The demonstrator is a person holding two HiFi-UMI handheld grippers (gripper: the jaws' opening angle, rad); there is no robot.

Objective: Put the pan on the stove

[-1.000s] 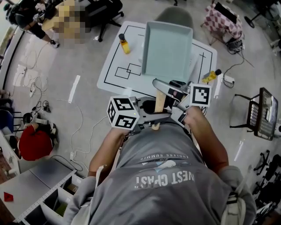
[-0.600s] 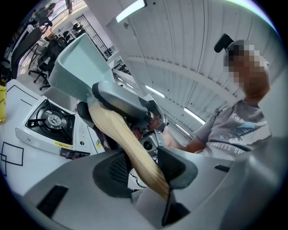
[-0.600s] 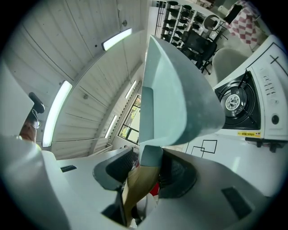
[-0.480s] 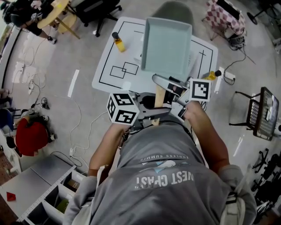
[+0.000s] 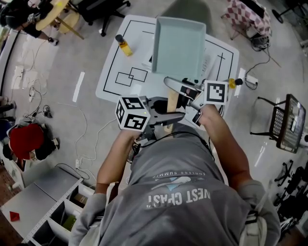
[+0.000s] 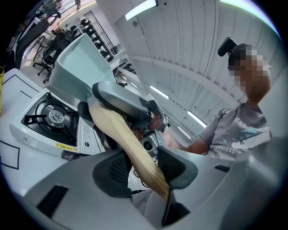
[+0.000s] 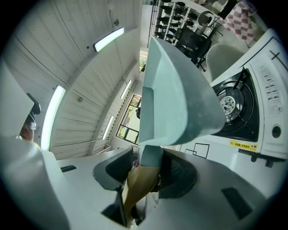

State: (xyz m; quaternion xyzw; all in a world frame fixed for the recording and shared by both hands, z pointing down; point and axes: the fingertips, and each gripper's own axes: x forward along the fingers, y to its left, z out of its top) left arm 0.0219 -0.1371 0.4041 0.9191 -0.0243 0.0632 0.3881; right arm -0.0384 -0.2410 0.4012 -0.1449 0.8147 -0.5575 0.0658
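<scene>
I hold a pale teal rectangular pan (image 5: 179, 45) in the air over a white table (image 5: 115, 67). Its wooden handle (image 5: 172, 103) points back at me. My left gripper (image 5: 166, 117) is shut on the handle's near end, and my right gripper (image 5: 180, 90) is shut on it closer to the pan. In the left gripper view the handle (image 6: 130, 143) runs between the pads (image 6: 114, 168) toward the pan (image 6: 78, 63), with the white gas stove (image 6: 49, 119) below. The right gripper view shows the pan (image 7: 175, 99) above the stove (image 7: 238, 112). In the head view the pan hides most of the stove.
A yellow bottle (image 5: 121, 44) stands on the table's left part, and another (image 5: 232, 82) at its right edge. A chair (image 5: 185, 9) stands behind the table. Cables and a red object (image 5: 26, 139) lie on the floor at left, and a rack (image 5: 288, 125) stands at right.
The pan and both grippers have shifted a little farther over the table. Both grips on the handle are unchanged.
</scene>
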